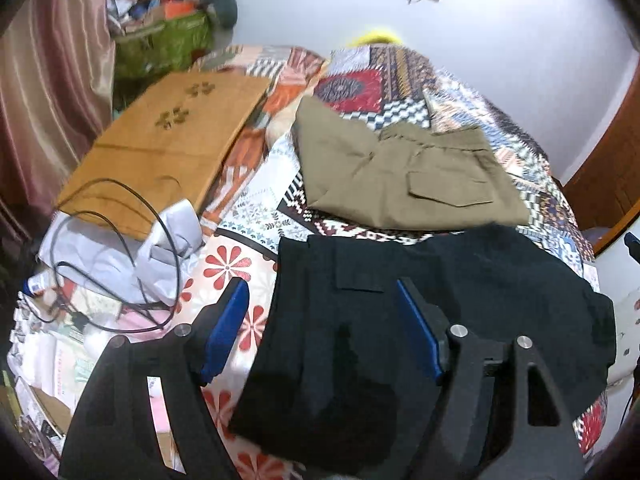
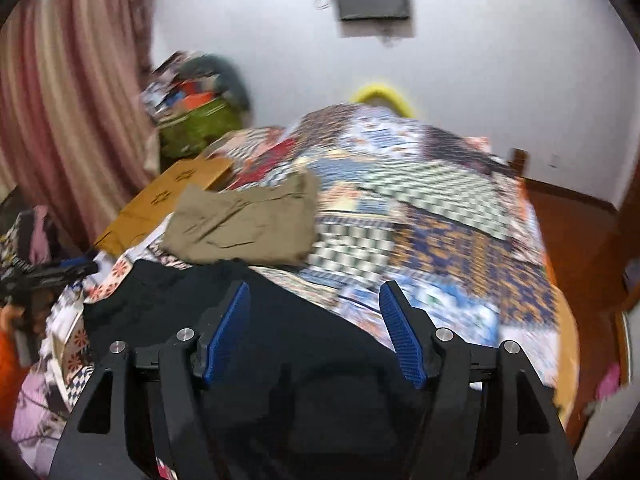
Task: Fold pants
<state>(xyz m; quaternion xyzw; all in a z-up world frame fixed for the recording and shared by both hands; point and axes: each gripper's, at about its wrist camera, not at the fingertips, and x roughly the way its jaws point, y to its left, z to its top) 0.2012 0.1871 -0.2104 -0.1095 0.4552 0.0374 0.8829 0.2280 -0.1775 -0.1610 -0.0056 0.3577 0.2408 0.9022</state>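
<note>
Black pants [image 1: 420, 320] lie folded on the bed [image 1: 248, 216] before the khaki pants [image 1: 400, 176]; both left tongs [image 1: 320, 328] and right tongs [image 2: 314, 332] spread, empty; advise flattening edges squarely before the next grasp.

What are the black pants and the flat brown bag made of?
The black pants look like matte woven cloth, maybe cotton: they lie limp, with a stitched pocket flap. The flat brown bag looks like plain kraft paper: stiff, with sharp creases, printed paw marks and a thin handle.
</note>
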